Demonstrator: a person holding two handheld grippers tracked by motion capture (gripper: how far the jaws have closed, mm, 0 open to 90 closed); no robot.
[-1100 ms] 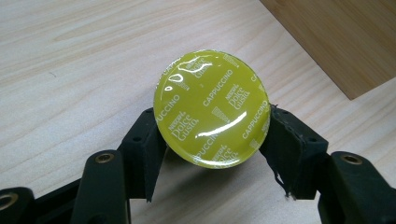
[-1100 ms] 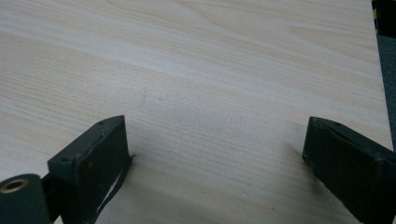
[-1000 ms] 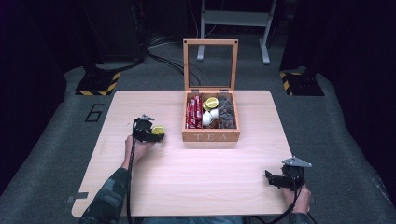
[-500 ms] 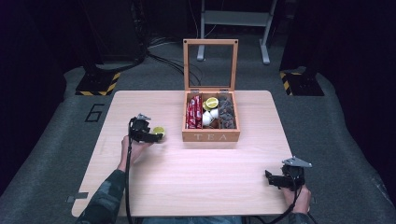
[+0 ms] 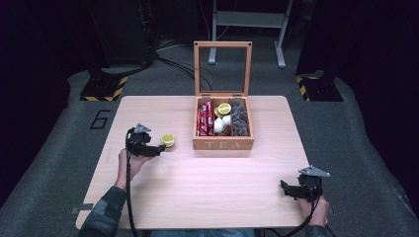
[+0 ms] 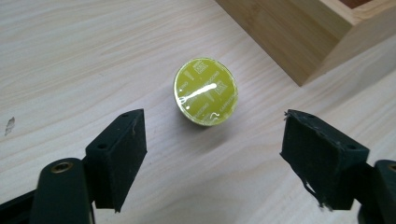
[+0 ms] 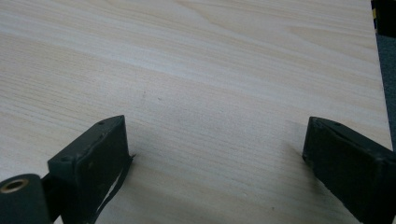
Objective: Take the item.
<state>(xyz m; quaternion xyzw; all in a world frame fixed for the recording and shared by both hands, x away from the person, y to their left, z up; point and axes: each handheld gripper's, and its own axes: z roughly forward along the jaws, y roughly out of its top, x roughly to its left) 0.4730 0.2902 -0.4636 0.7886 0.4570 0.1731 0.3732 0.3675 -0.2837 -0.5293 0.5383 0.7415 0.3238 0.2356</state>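
Note:
A round yellow-green capsule lies on the table, left of the wooden tea box. My left gripper is open just short of the capsule, its jaws wide apart and touching nothing. The box's lid stands up, and inside are red packets, another yellow-green capsule, white capsules and dark ones. A corner of the box reaches into the left gripper view. Near the table's front right corner my right gripper rests open over bare wood.
The table's right edge runs close to my right gripper, with dark floor beyond. Black stands with yellow-striped bases and a metal frame stand on the floor behind the table.
My left gripper has drawn back slightly toward the near left, away from the capsule, which stays on the table. The right gripper has not moved.

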